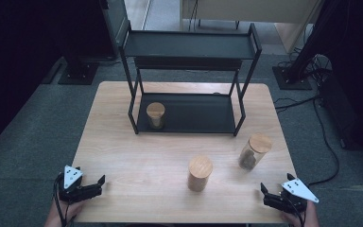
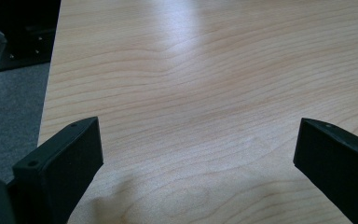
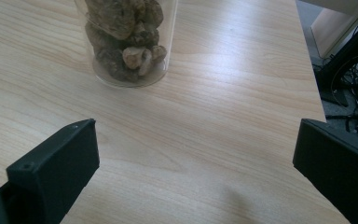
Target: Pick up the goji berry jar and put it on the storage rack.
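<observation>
Nothing is being held at this moment: the left claw (image 1: 97, 185) is being kept at the lower left of the high view, its jaws spread wide over bare wood, and the right claw (image 1: 267, 195) is being kept at the lower right, likewise spread and empty. One jar with a wooden lid (image 1: 155, 115) is standing upright on the lower shelf of the black rack (image 1: 189, 45), toward the left end of that shelf, so the work of loading the rack is judged to be partly done. Two jars are being left out on the tabletop (image 1: 123, 156): a clear jar of brown lumps (image 1: 254, 151) at the right centre of the frame, slightly tilted as seen from above, and a second jar with a broad wooden lid (image 1: 200, 173) near the lower middle, well apart from the rack. In the right gripper view the base of the clear jar (image 3: 127, 42) is being seen at the upper left, ahead of the jaws and not between them, so no grasp is being made yet. The left gripper view is being pointed at plain tabletop (image 2: 205, 93) near its left edge. The upper shelf of the rack is standing bare. What is left, as a judgement, is the moving of both loose jars onto the rack, the clear one probably first since it lies nearest the right claw.
</observation>
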`<move>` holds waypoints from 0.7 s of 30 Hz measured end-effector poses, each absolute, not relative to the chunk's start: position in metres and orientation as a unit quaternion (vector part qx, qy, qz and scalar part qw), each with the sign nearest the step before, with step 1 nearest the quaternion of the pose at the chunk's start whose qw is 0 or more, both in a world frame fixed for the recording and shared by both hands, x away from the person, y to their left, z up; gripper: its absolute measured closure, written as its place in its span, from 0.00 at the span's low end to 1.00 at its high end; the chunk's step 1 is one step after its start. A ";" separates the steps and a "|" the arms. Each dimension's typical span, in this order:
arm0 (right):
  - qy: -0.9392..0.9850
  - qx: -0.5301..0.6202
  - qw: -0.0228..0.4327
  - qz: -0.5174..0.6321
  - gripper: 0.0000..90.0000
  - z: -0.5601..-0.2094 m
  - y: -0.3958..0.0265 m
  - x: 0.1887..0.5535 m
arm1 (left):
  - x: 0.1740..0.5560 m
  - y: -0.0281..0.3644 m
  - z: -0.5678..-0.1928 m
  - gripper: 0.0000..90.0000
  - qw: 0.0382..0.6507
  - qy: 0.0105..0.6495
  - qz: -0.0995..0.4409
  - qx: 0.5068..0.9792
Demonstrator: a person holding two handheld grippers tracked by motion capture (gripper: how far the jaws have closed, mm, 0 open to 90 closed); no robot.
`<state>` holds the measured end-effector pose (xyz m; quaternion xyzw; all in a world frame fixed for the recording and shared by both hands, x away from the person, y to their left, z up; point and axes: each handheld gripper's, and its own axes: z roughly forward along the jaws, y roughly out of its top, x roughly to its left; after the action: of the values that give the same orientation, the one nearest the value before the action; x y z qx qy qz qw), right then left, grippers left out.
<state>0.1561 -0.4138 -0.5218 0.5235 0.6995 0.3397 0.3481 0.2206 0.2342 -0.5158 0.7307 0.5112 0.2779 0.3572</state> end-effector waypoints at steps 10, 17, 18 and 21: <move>0.709 0.512 0.341 0.345 0.00 -0.522 -0.403 0.156 | 0.220 0.234 -0.516 0.02 0.358 0.511 0.278 0.730; 0.715 0.504 0.337 0.347 0.00 -0.522 -0.395 0.157 | 0.220 0.234 -0.516 0.02 0.358 0.511 0.278 0.730; 0.719 0.500 0.337 0.347 0.00 -0.522 -0.391 0.157 | 0.220 0.234 -0.516 0.02 0.358 0.510 0.278 0.731; 0.721 0.497 0.333 0.349 0.00 -0.522 -0.388 0.157 | 0.221 0.234 -0.516 0.02 0.356 0.512 0.278 0.730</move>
<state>0.1574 -0.3883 -0.5220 0.4968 0.7210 0.3495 0.3335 0.2206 0.2342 -0.5158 0.7305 0.5121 0.2779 0.3562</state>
